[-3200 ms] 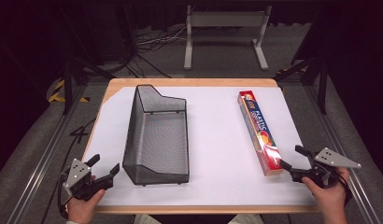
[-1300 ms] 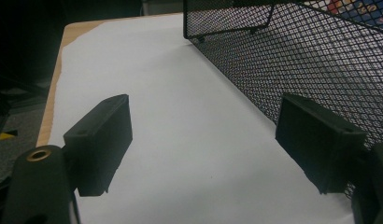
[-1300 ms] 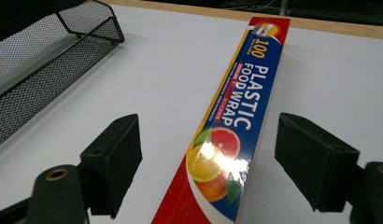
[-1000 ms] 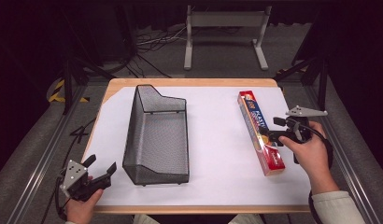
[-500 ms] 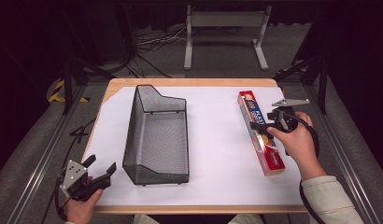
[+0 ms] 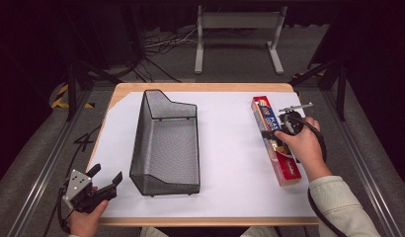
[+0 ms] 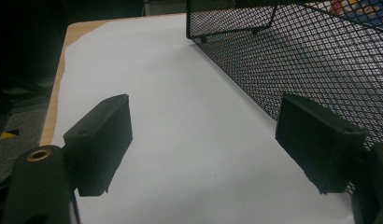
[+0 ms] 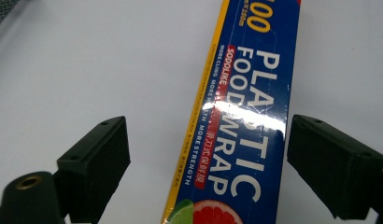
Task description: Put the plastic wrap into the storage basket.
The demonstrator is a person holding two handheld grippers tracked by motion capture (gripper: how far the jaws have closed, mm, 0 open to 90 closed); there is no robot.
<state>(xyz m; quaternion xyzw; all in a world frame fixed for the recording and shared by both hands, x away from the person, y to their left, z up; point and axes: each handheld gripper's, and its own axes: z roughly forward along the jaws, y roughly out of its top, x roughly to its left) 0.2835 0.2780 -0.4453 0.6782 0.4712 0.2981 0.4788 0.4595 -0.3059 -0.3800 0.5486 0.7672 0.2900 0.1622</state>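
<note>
- A long box of plastic wrap (image 6: 274, 141) is lying flat on the white paper (image 6: 225, 148) at the right side of the table (image 6: 200, 88).
- The right gripper (image 6: 275, 132) is held just above the middle of the box, and its jaws are spread wide with nothing in them yet.
- In the right gripper view, the box (image 8: 245, 121) is seen between the two jaws, but closer to the right jaw.
- The step in hand is judged to be picking up the box.
- The gripper should be slid a little so the box sits in the middle of the gap.
- The jaws should be lowered on both long sides before they are closed.
- The box should be squeezed gently, because thin card can be crushed.
- A grip near the middle is best, so that neither end tips down.
- The left gripper (image 6: 102, 184) is resting at the near left corner, wide open and empty, just beside the black mesh basket (image 6: 166, 143).
- The basket is empty and well apart from the box; it may be where the box is meant to go.
</note>
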